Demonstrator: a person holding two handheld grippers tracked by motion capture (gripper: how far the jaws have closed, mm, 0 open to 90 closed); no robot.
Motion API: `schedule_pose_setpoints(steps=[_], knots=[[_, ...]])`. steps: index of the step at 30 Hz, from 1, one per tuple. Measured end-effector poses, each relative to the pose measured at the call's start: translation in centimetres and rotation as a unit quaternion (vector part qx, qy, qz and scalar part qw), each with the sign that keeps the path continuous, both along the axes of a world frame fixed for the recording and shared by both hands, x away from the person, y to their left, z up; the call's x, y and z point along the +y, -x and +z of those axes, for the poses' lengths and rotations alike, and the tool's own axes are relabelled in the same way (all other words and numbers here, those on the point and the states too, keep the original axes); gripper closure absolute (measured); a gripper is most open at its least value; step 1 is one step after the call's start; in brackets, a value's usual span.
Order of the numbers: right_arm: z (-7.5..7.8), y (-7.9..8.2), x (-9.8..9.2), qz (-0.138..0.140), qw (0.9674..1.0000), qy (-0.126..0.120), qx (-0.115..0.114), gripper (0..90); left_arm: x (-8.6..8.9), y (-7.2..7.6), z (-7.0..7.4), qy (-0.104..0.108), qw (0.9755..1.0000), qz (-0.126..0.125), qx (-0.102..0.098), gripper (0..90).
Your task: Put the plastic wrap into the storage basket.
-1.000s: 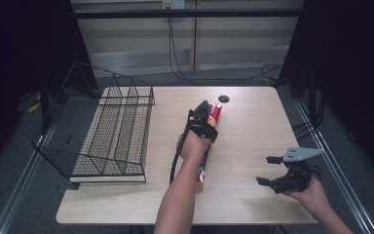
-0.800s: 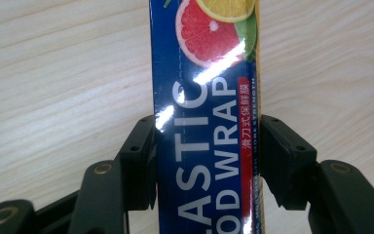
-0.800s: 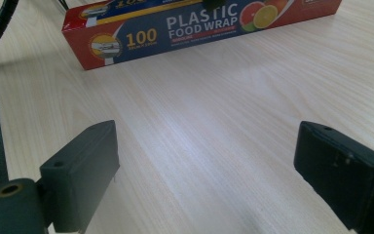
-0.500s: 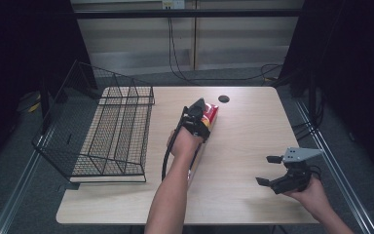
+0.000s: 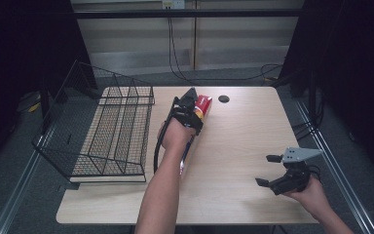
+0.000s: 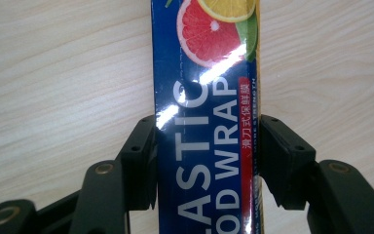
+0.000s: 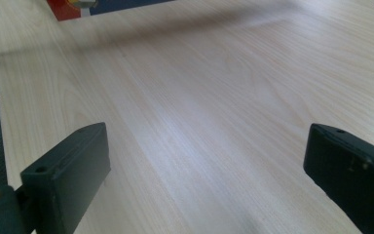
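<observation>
On table (image 5: pixel 233 146): plastic wrap box (image 6: pixel 205 117), lying lengthwise, left gripper (image 6: pixel 205 161) jaws straddling its sides, clamped for lift; right gripper (image 5: pixel 278 171) idle, jaws spread, empty; wire rack (image 5: pixel 112 131) alongside.

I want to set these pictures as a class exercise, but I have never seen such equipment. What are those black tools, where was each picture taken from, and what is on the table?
A person holds a two-jaw gripper in each hand. The high view looks down from above the wooden table. The other two pictures come from cameras riding on the grippers, looking along their jaws. The left gripper has its jaws against both sides of a long plastic wrap box lying on the table. The right gripper is open, holding nothing, above bare wood. A black wire rack stands at the table's left.
</observation>
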State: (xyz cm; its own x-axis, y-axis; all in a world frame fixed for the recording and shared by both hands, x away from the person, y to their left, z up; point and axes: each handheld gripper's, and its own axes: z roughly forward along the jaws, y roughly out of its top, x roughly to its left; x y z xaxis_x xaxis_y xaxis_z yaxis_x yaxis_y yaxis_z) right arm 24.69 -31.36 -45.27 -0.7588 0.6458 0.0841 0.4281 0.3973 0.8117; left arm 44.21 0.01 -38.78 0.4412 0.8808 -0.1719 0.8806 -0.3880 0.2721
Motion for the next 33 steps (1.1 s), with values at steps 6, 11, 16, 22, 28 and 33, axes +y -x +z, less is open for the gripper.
schedule_pose_setpoints(steps=[6, 11, 16, 22, 28, 33], knots=[[0.0, 0.0, 0.0, 0.001, 1.0000, -0.002, -0.001, 1.9, 0.6, 0.0, 1.1, 0.001, 1.0000, 0.002, 0.000, 46.5], [0.0, -0.1, 0.1, 0.003, 1.0000, -0.004, -0.001, 1.4, 1.2, 0.0, 2.2, -0.002, 1.0000, 0.002, -0.002, 46.5], [0.1, -0.1, 0.0, 0.003, 1.0000, -0.008, -0.004, 1.1, 2.1, 0.0, 3.5, -0.004, 0.9999, 0.008, -0.006, 46.4], [0.1, -0.1, 0.0, 0.006, 0.9999, -0.009, -0.003, 1.1, 3.4, 0.0, 4.7, 0.010, 0.9998, 0.017, 0.000, 46.5], [0.1, -0.1, 0.0, 0.006, 0.9999, -0.009, -0.004, 1.1, 3.8, -0.1, 5.9, -0.003, 0.9998, 0.020, -0.002, 46.5], [0.1, -0.1, 0.0, 0.005, 0.9999, -0.008, -0.003, 1.0, 4.2, -0.1, 6.7, -0.004, 0.9997, 0.023, 0.000, 46.4]])
